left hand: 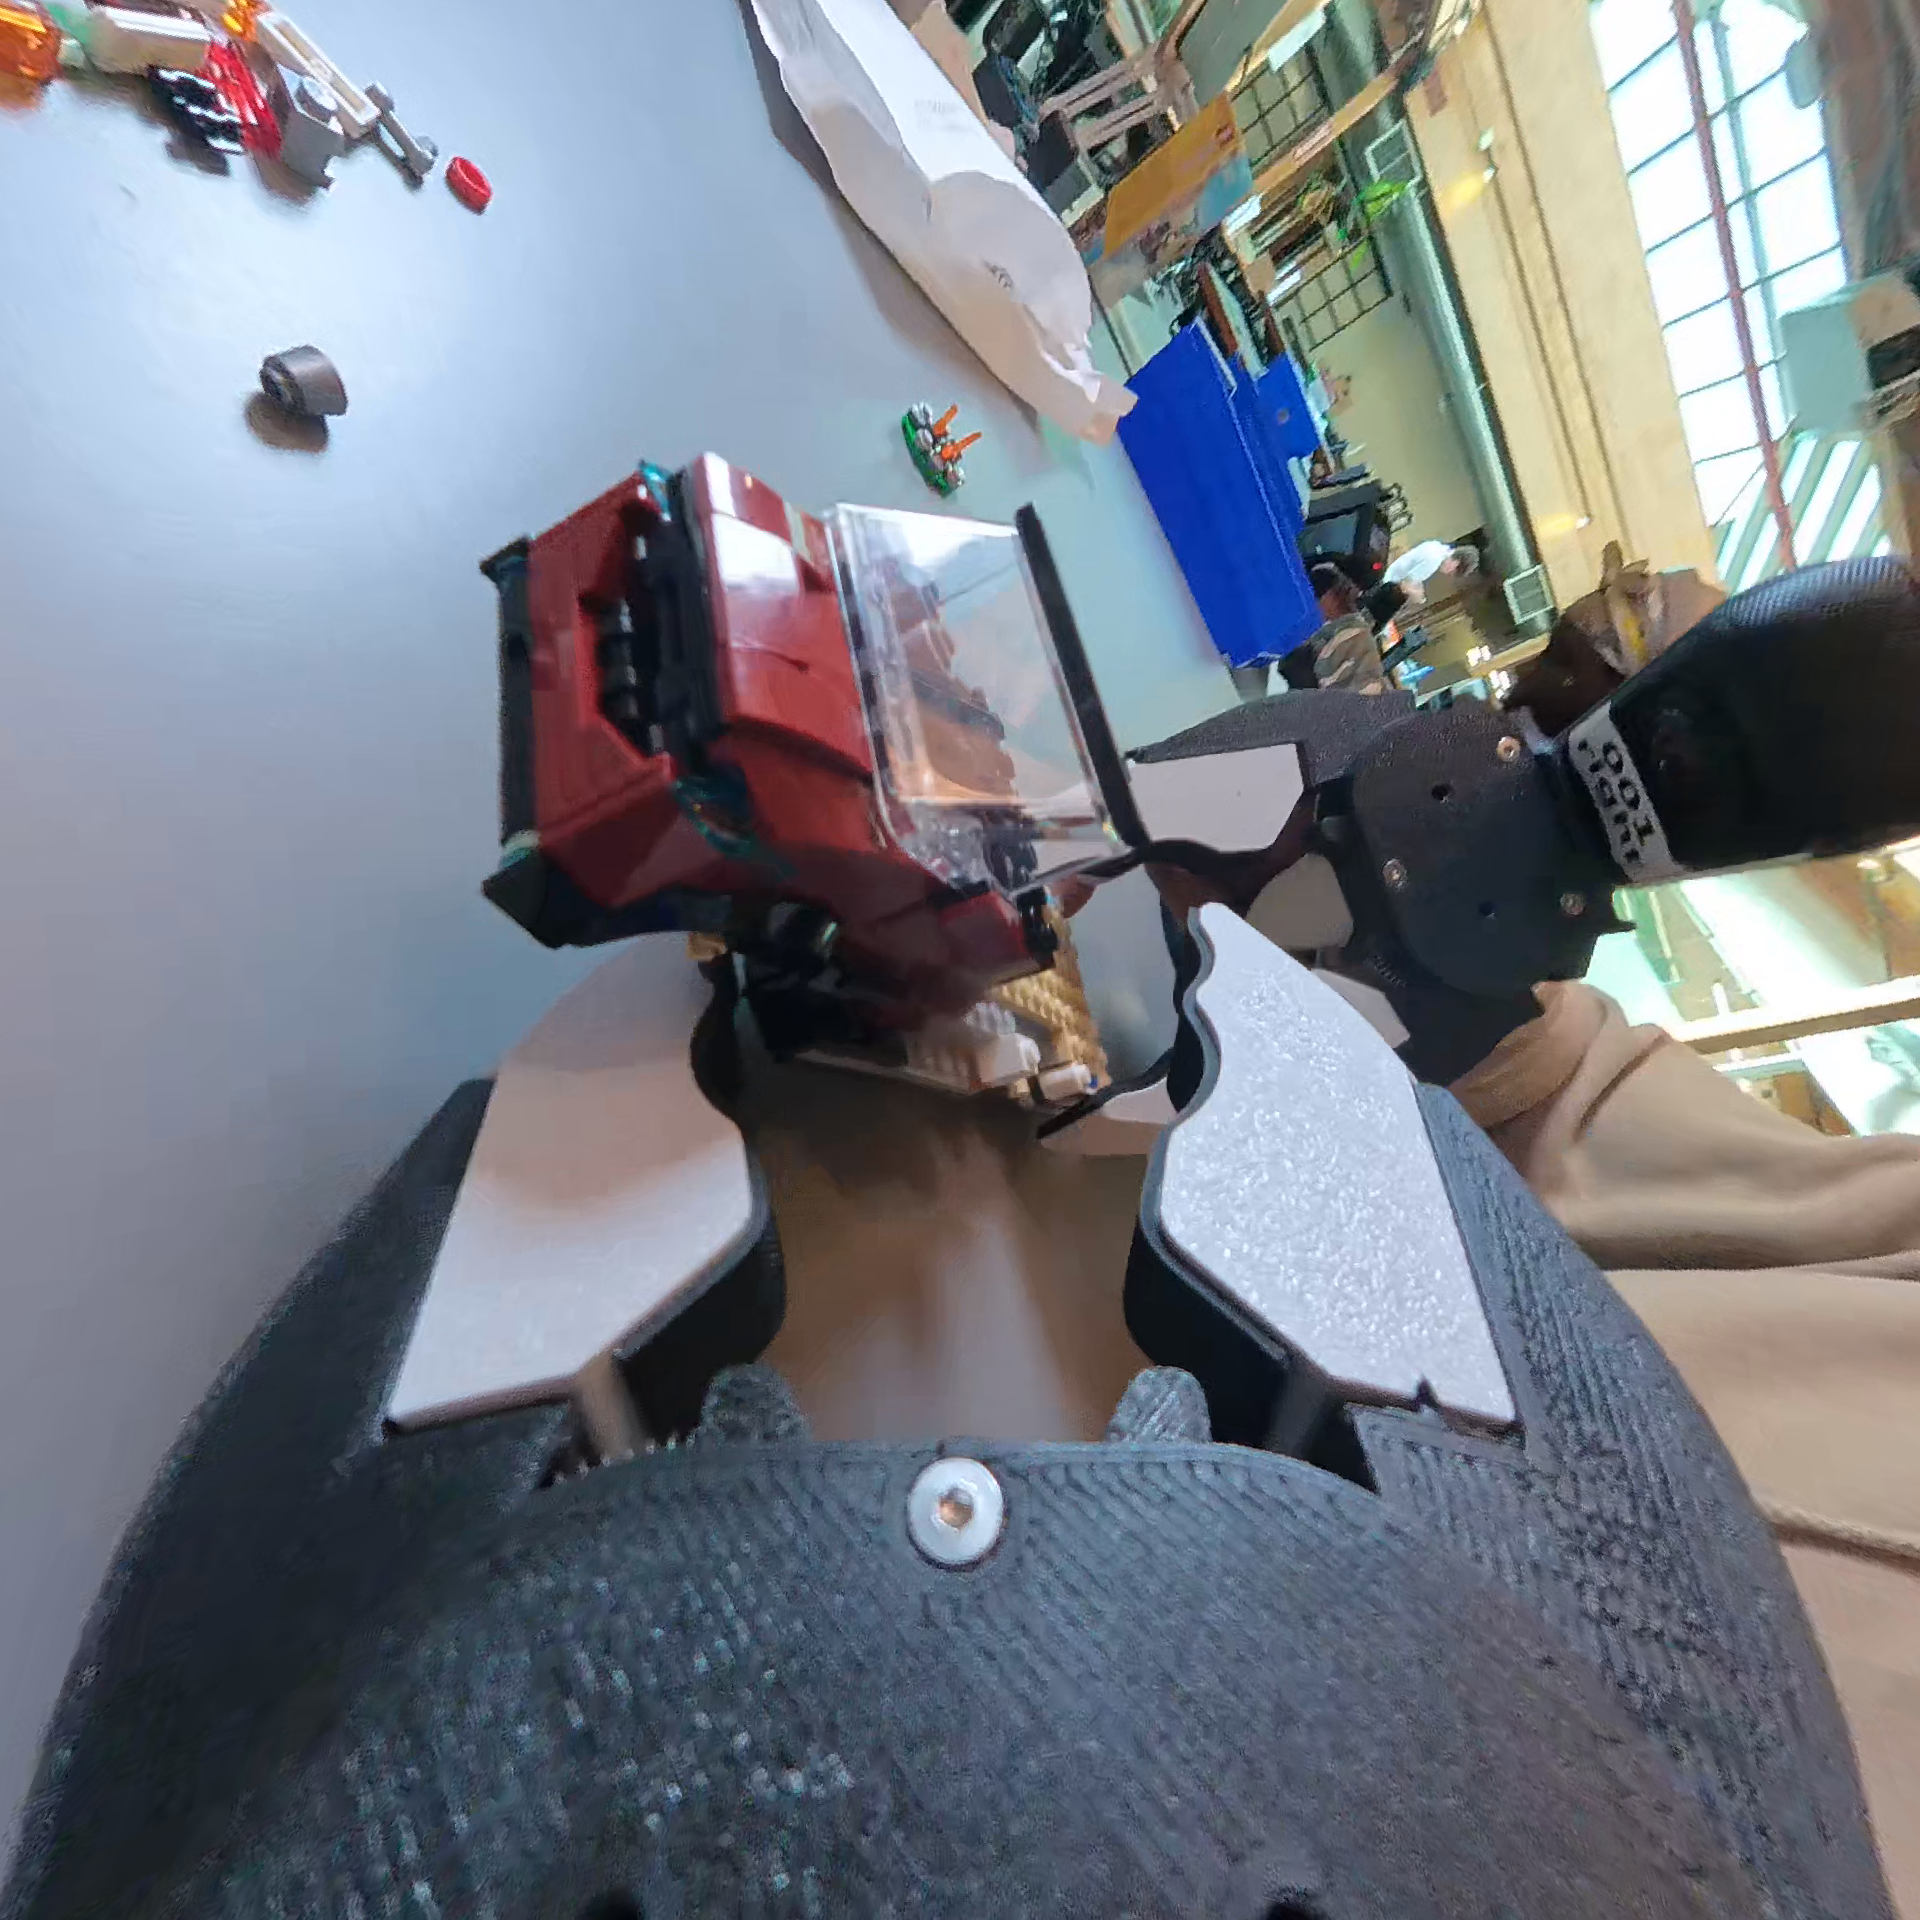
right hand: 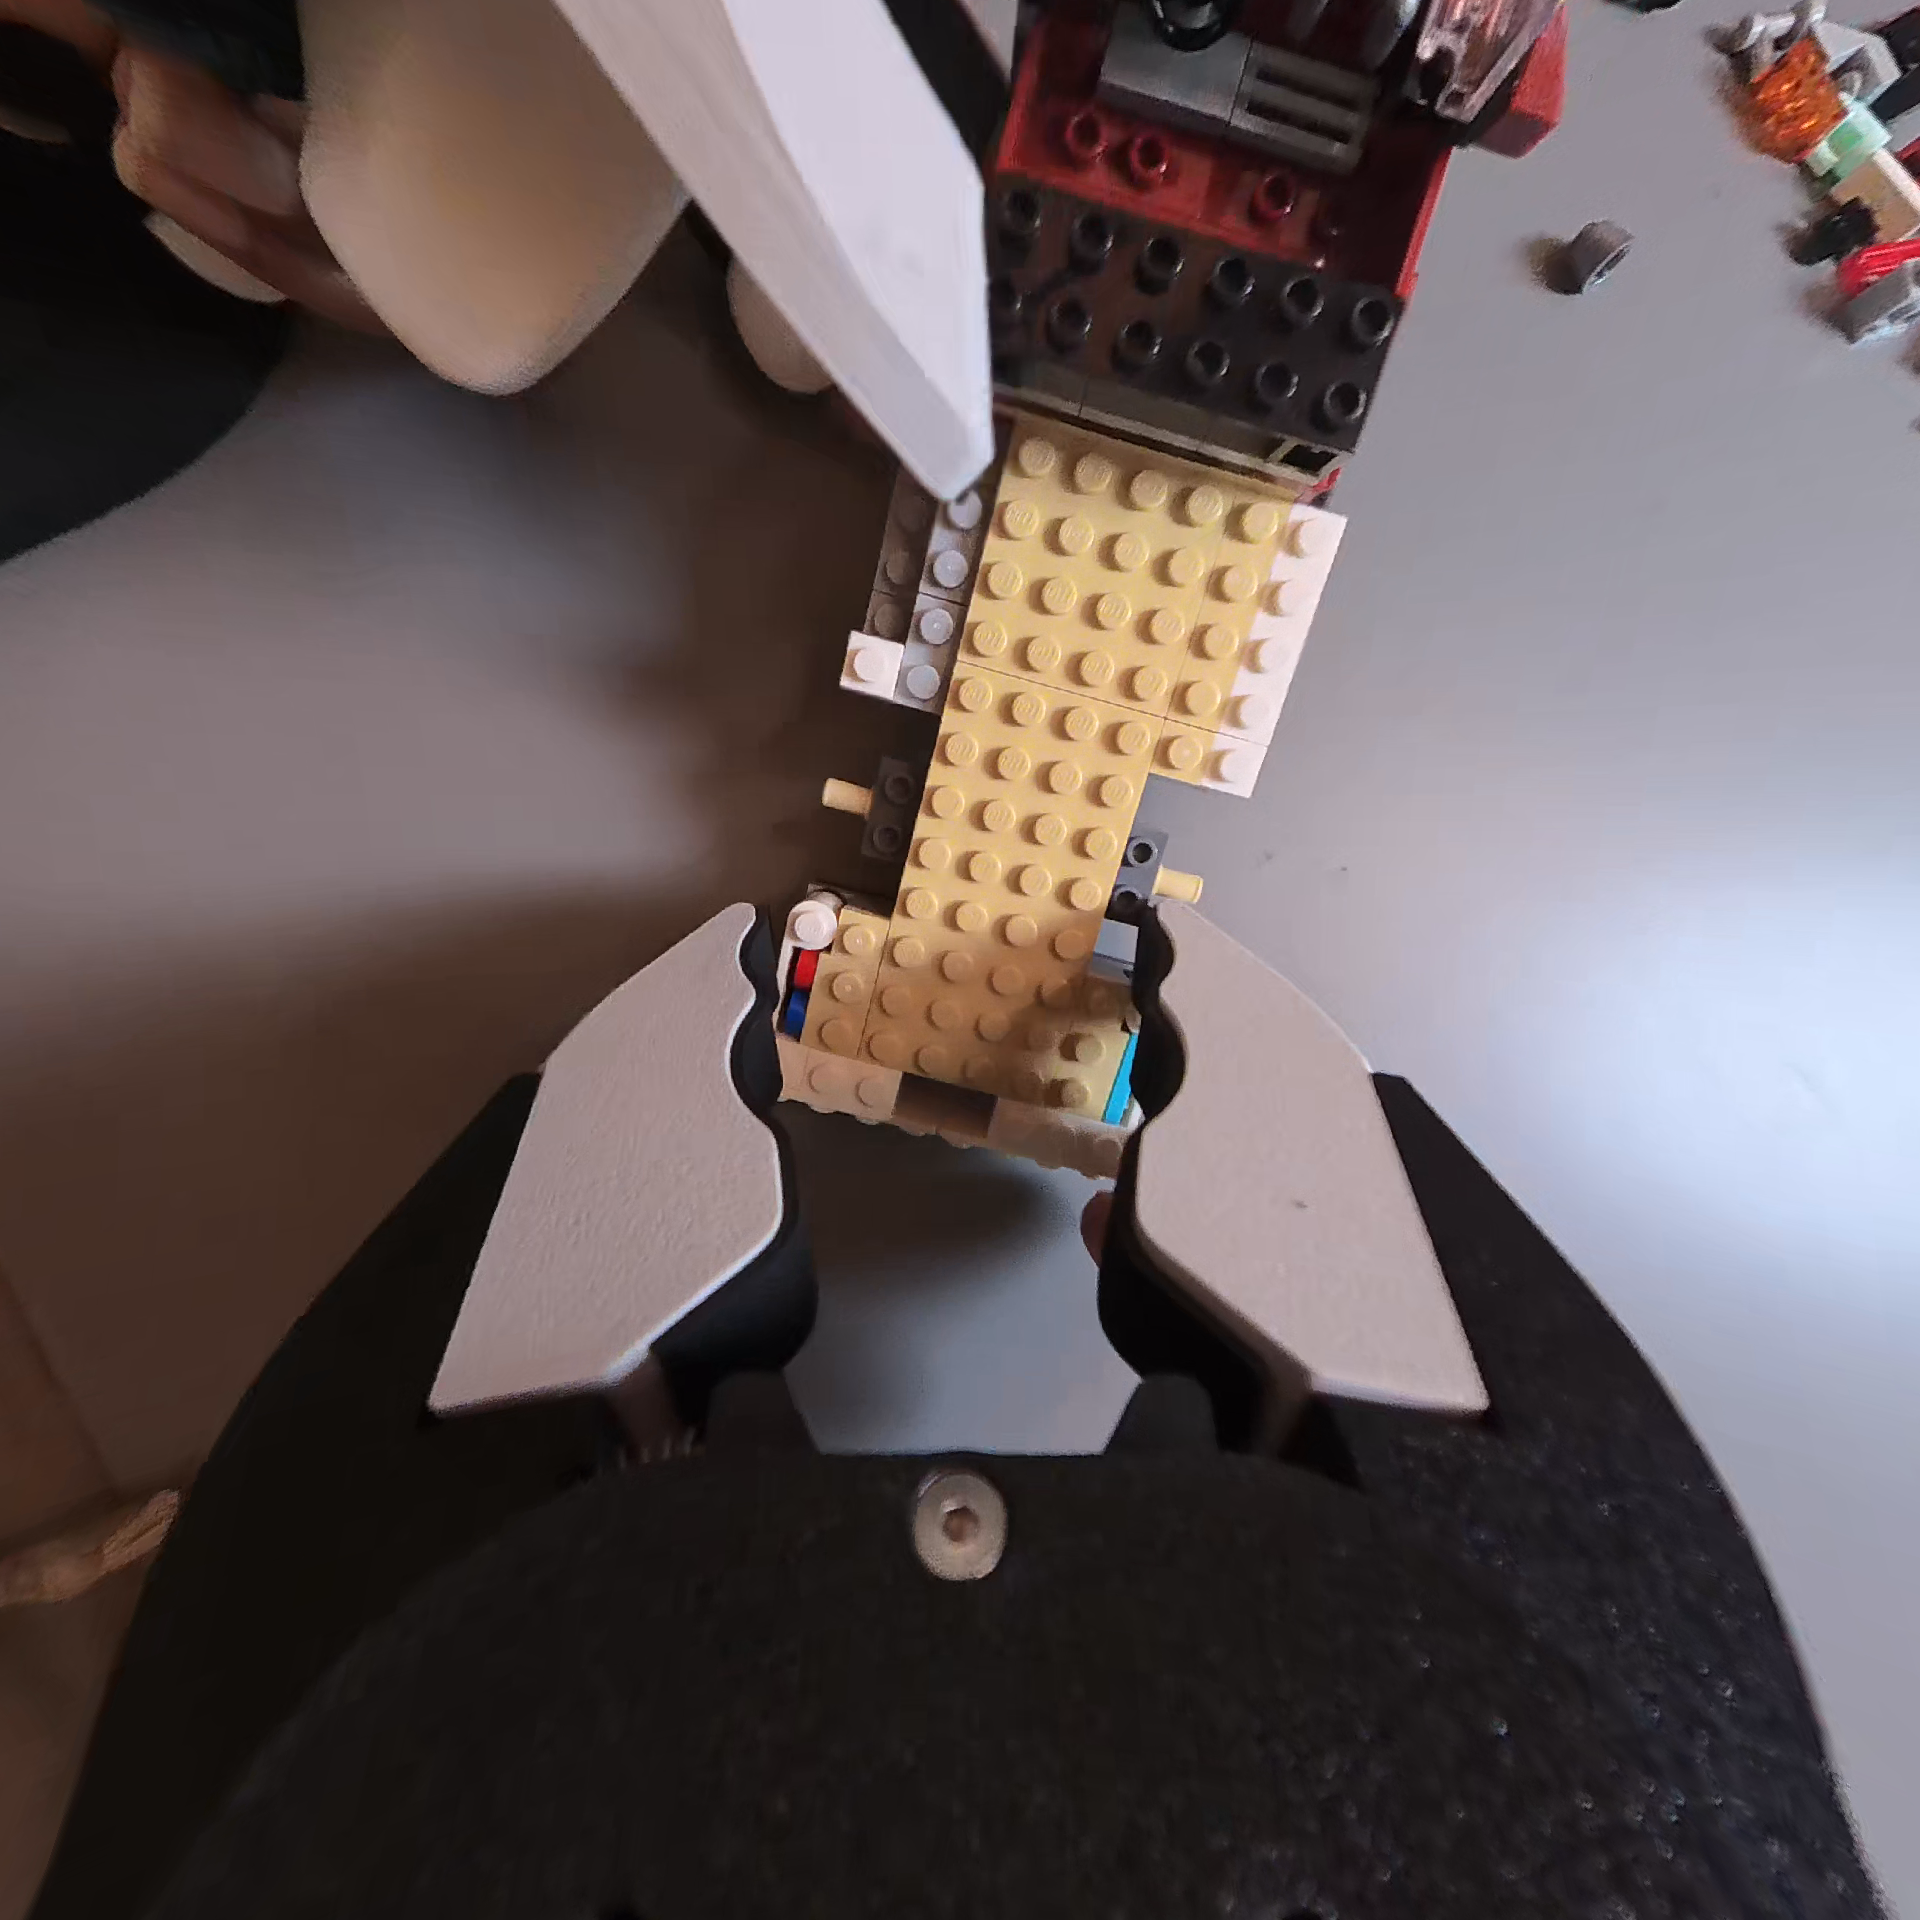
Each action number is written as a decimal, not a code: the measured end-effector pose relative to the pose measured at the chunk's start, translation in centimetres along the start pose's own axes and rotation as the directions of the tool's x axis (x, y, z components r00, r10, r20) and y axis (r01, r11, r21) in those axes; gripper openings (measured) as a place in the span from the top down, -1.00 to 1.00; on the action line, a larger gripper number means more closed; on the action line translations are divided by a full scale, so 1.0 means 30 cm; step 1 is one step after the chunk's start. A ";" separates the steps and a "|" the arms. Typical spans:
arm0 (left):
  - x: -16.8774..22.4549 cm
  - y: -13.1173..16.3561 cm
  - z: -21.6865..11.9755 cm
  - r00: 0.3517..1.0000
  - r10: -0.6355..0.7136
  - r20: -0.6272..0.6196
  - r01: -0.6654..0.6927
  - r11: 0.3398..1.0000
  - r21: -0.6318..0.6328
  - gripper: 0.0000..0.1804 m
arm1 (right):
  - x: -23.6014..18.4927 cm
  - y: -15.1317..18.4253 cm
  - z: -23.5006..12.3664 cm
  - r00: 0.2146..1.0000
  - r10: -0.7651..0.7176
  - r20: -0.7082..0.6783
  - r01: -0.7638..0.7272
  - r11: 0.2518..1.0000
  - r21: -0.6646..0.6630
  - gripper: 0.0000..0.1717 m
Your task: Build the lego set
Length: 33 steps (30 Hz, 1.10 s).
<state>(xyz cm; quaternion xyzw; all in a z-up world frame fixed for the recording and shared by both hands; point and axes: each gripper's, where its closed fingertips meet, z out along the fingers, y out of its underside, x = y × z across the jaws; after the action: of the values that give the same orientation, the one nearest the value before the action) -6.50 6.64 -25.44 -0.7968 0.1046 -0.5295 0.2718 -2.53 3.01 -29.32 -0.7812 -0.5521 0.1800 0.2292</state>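
Left wrist view: the left gripper point(left hand: 940, 997) stands spread wide, its right pad clear of the brick truck point(left hand: 748, 727) at centre frame; loose bricks point(left hand: 239, 94) lie at the upper left on the table point(left hand: 208, 623).

Right wrist view: the right gripper point(right hand: 956, 997) clamps the truck's tan rear end, both pads pressing its sides at centre frame.

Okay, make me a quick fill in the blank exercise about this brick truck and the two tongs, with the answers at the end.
1. The right tongs grip the truck's ____ studded end.
2. The truck's cab is dark ____.
3. The left tongs stand ____.
4. Loose brick pieces lie on the grey ____.

Answers: tan; red; open; table
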 end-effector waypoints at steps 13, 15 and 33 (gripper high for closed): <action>0.038 0.071 -0.025 0.994 0.108 -0.023 -0.110 0.986 -0.126 0.09 | 0.007 0.042 -0.074 0.974 0.119 0.192 -0.147 0.980 0.137 0.23; 0.035 0.091 -0.061 0.987 0.163 0.001 -0.161 0.977 -0.140 0.10 | 0.021 0.068 -0.088 0.980 0.105 0.170 -0.127 0.985 0.119 0.23; 0.114 -0.323 -0.400 0.529 0.594 0.607 -0.831 0.506 0.229 0.82 | 0.041 0.070 -0.052 0.981 -0.191 0.040 0.191 0.982 -0.003 0.18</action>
<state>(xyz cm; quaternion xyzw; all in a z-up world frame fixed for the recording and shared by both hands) -17.05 9.27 -13.98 -0.6754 0.2285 -0.1682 0.6807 0.34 3.32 -29.24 -0.7217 -0.6296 0.1708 0.2316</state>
